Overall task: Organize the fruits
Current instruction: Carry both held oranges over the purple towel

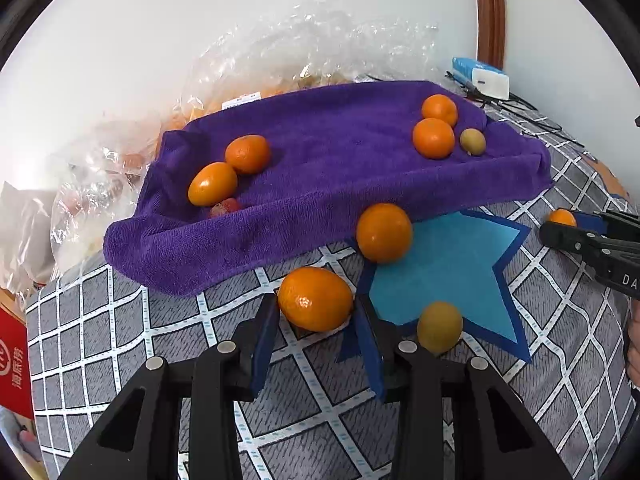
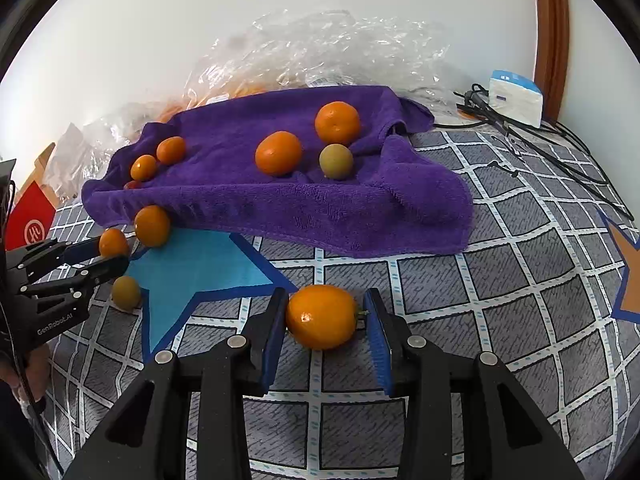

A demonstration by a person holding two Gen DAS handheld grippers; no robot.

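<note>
Left gripper (image 1: 316, 304): jaws narrow, both blue pads against the sides of an orange fruit (image 1: 315, 298) that sits on the grid-pattern bedcover (image 1: 120, 340); reads as a grip. The right wrist view agrees: that fruit is pinched between the two fingers. Right gripper (image 2: 325, 300): jaws narrow around a second orange fruit (image 2: 322, 316), also on the bedcover. Its left pad is at the skin; the right pad shows a sliver of gap by the stem, so it brackets the fruit without clamping it. Just beside the left gripper's right finger lies a yellow-green fruit (image 1: 439, 326), at the edge of a light-blue star print (image 1: 452, 272). A loose orange (image 1: 383, 232) rests at the star's upper tip, touching the front hem of a purple towel (image 1: 340, 160). On the towel, left end: two oranges touching each other (image 1: 248, 154) (image 1: 212, 183), with a small red fruit (image 1: 226, 207) half hidden in a fold below them. On the right end: two more oranges (image 1: 439, 110) (image 1: 434, 138) in contact, and a small greenish-brown fruit (image 1: 473, 141) just beside them. Behind the towel, against the white wall, are crumpled clear plastic bags (image 1: 280, 52). At the far right corner sit a white and blue box (image 1: 490, 80) and black cables (image 1: 520, 108), next to a wooden frame (image 1: 488, 12). A red carton (image 1: 14, 360) stands at the left edge.
</note>
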